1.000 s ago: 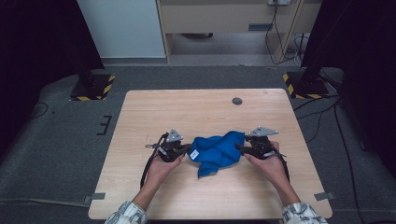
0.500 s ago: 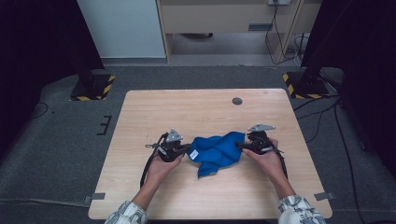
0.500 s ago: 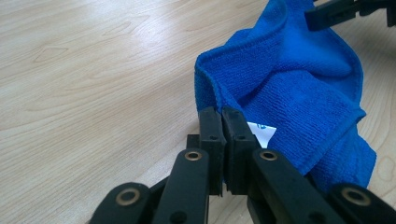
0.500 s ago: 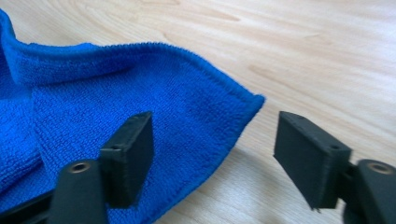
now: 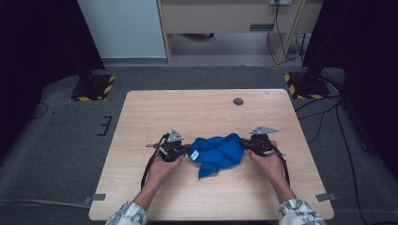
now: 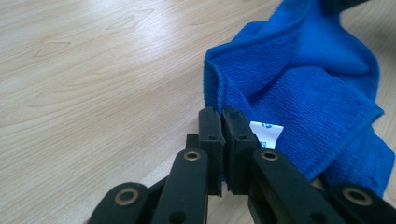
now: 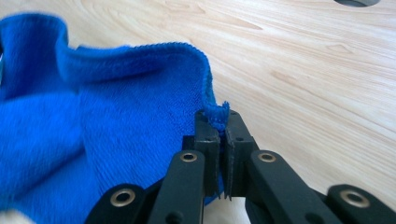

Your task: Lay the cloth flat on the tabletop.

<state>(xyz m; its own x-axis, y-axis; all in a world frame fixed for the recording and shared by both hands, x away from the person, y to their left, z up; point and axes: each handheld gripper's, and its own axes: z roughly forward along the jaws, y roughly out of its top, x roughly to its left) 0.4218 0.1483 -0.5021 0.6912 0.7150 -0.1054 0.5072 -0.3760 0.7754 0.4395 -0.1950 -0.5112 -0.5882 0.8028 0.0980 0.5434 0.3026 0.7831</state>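
A crumpled blue cloth with a small white label lies on the wooden table between both hands. My left gripper is shut on the cloth's left edge; in the left gripper view its jaws pinch the hem beside the white label. My right gripper has just been closing and now pinches the cloth's right corner, with the blue fabric spreading off to the left of its jaws.
A round dark grommet sits in the table's far right part. Bare wood lies ahead of and behind the cloth. Black stands with yellow-striped bases flank the table on the grey floor.
The right gripper has drawn slightly outward from the cloth's middle and closed onto its right corner. The left gripper and its hold look unchanged.
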